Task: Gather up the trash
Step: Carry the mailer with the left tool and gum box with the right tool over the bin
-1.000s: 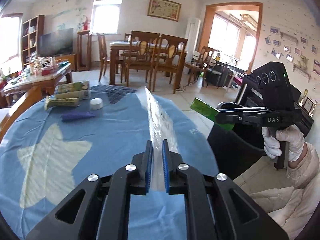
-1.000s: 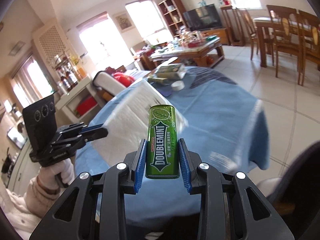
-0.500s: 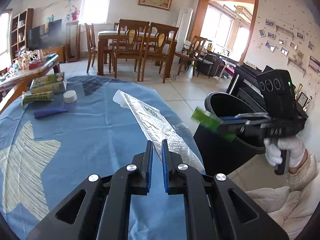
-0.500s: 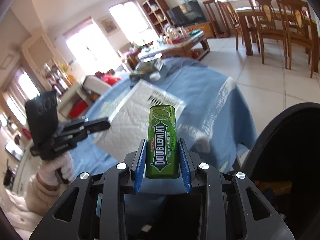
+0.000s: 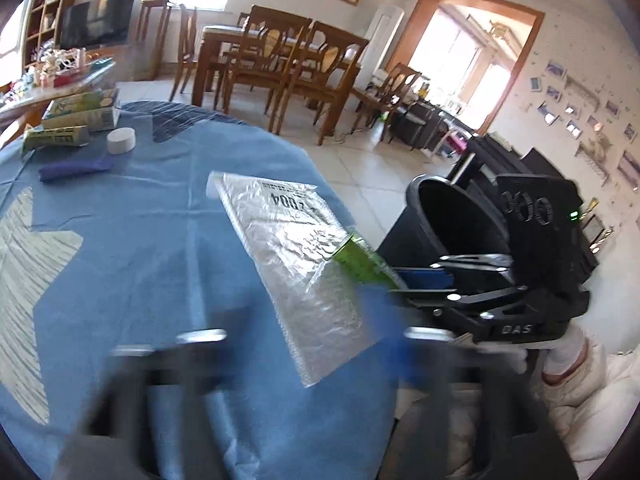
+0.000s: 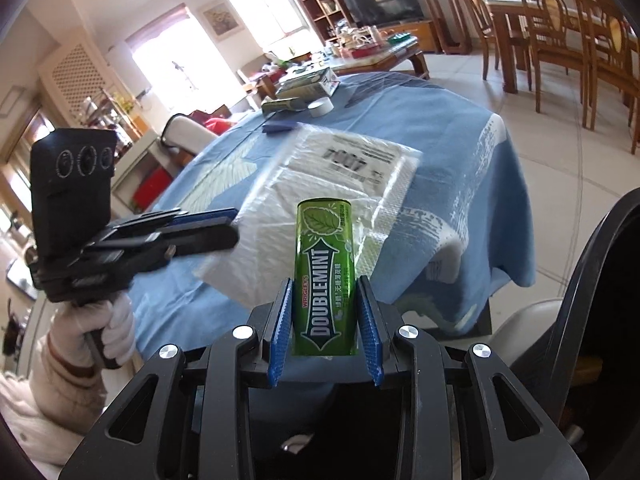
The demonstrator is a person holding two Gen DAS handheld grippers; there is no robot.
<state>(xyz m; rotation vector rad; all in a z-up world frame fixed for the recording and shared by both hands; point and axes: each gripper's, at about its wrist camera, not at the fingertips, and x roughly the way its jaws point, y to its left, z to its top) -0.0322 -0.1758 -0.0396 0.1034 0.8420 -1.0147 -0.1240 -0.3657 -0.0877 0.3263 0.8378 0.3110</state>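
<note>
Half a second earlier the plastic bag (image 5: pixel 296 264) stood pinched between the left gripper's (image 5: pixel 288 344) pads; now its jaws have just been opening, wide and blurred, and the bag lies loose between them at the table's (image 5: pixel 132 264) near right edge, overhanging it beside the black bin (image 5: pixel 444 224). Meanwhile the right gripper (image 6: pixel 325 332) is clenched on the green gum box (image 6: pixel 325 276), held upright over the bin's rim, which shows dark at the lower right of the right wrist view. Judging by this, the step in hand is dropping the gum box, so the right hand should be well over the bin's mouth before letting go. Since the bag rests on the table rather than in the bin, it probably needs regripping afterwards. Cartons (image 5: pixel 80 114), a tape roll (image 5: pixel 121 141) and a purple wrapper (image 5: pixel 76 168) wait at the far left edge.
</note>
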